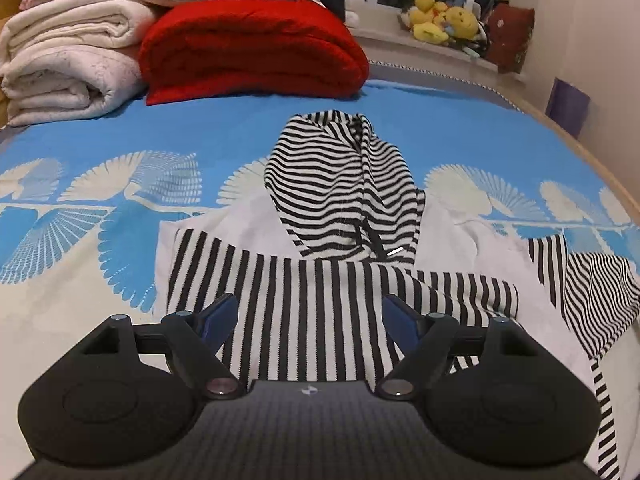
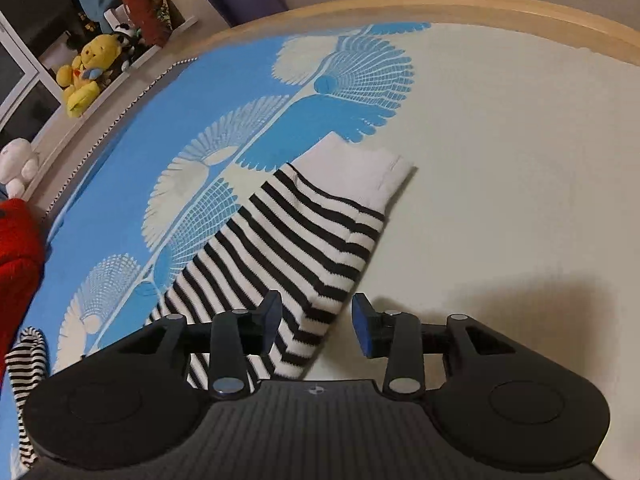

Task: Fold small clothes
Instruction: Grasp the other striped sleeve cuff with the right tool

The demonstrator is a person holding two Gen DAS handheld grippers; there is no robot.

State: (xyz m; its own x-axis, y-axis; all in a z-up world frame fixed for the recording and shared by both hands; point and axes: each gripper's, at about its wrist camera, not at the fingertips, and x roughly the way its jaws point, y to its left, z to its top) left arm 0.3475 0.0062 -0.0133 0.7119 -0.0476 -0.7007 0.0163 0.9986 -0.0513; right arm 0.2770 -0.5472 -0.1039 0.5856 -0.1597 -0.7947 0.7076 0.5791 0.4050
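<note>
Striped hoodie (image 1: 340, 280) lies spread on the bed (image 1: 100, 140), sleeve (image 2: 288, 240) still unfolded; my left tongs (image 1: 310, 320) and right tongs (image 2: 316, 324) hover apart, empty.

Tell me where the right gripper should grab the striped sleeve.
Probably the white cuff at the far end of the striped sleeve. It lies flat and straight on the bedspread, so come down from above on the cuff's edge; the right gripper is open near the sleeve's near end.
</note>
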